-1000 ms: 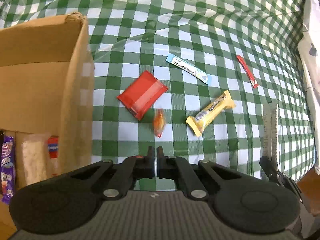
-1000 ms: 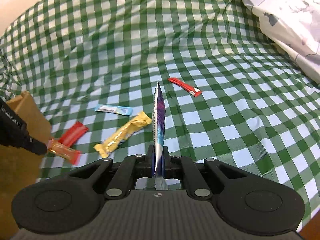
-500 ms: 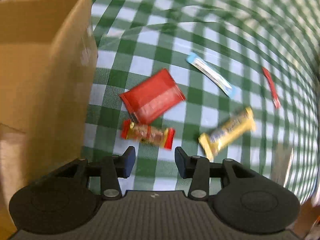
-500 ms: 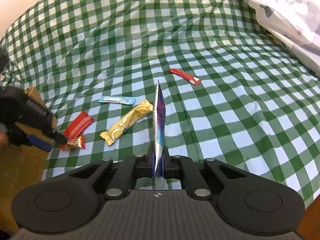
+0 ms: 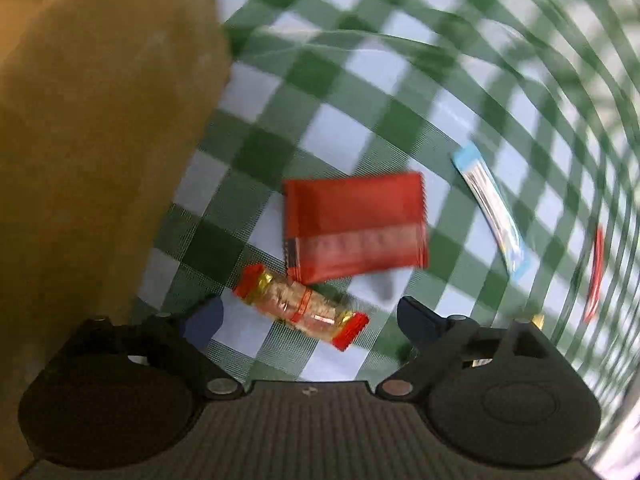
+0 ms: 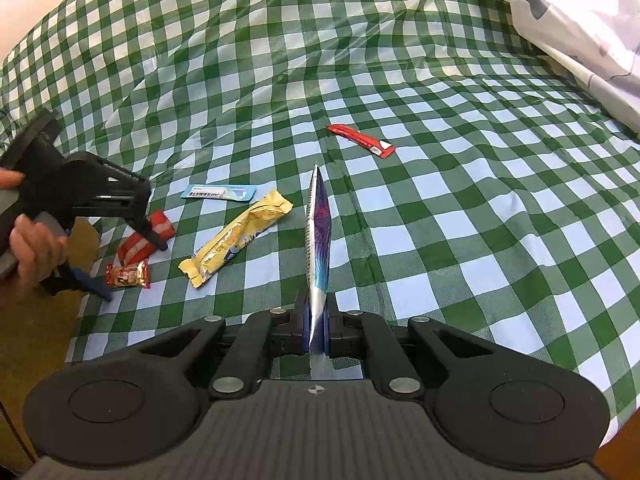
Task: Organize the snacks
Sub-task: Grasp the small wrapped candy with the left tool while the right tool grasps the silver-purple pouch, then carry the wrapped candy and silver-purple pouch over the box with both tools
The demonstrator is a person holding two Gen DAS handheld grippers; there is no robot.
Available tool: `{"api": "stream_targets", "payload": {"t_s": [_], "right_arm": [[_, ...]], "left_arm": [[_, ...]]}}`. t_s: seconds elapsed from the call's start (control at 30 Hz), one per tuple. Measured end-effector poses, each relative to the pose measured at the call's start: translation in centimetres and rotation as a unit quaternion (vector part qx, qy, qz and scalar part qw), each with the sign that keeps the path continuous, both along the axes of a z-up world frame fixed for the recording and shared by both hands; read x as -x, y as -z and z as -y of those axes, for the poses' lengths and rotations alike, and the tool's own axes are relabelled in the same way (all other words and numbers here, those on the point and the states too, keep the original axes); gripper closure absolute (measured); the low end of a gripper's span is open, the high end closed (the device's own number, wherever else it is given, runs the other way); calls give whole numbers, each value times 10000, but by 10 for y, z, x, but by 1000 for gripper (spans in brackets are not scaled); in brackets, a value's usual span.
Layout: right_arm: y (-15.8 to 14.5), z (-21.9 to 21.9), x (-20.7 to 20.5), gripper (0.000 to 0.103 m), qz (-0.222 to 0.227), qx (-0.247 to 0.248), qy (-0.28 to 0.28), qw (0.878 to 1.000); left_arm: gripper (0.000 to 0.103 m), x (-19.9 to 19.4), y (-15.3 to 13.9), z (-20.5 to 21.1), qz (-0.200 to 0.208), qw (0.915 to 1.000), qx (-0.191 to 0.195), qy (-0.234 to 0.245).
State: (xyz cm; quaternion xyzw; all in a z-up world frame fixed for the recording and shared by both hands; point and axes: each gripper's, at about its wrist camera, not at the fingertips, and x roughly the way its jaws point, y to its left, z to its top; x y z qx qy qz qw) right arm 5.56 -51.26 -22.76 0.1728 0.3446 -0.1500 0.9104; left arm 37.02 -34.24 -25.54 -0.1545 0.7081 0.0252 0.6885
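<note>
Left close, blurred; right higher; both see red packet (image 5: 354, 226).

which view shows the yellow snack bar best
The right wrist view: the yellow snack bar lies whole and sharp on the checked cloth. The left wrist view shows at most a yellow sliver behind its gripper's finger.

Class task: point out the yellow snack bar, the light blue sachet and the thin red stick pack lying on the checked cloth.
yellow snack bar (image 6: 236, 238), right wrist view, middle of the wrapper.
light blue sachet (image 6: 219, 192), right wrist view, centre of its printed face.
thin red stick pack (image 6: 361, 141), right wrist view, middle of its length.
</note>
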Motion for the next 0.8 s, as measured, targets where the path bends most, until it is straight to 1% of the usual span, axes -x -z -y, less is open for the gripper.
{"api": "stream_targets", "payload": {"t_s": [0.03,0.07,0.1,0.13,0.17,0.2,0.33,0.4,0.53,0.63,0.7,0.8], "right_arm": [[0,0,1,97,10,-8,0,10000],[0,0,2,97,18,-16,0,10000],[-1,0,2,97,23,-26,1,10000],[0,0,2,97,17,-33,4,10000],[0,0,2,97,6,-33,5,10000],[0,0,2,97,-4,-32,6,10000],[-2,0,1,97,22,17,18,10000],[-5,-1,3,97,82,24,31,10000],[-10,-6,5,97,142,92,29,9999],[-21,-12,8,97,266,91,-20,9996],[-31,-18,10,97,371,83,-40,9993],[-50,-31,16,97,553,49,-141,9984]], "left_arm": [[14,-1,-2,-5,-8,9999,-6,-157],[24,0,-4,-8,14,9996,-76,-278],[31,1,-7,-8,66,9994,-211,-256],[49,3,-10,-7,124,9991,-378,-112],[72,6,-13,-6,203,9984,-517,53],[80,10,-16,-5,298,9976,-584,240],[80,26,-23,-5,367,9956,-395,772],[80,37,-30,-7,493,9930,-340,1017],[80,65,-57,-9,913,9836,-281,1532],[80,88,-78,-14,1176,9753,-177,1861],[80,106,-94,-22,1342,9699,-102,2031],[80,131,-122,-39,1539,9645,-70,2144]]}}
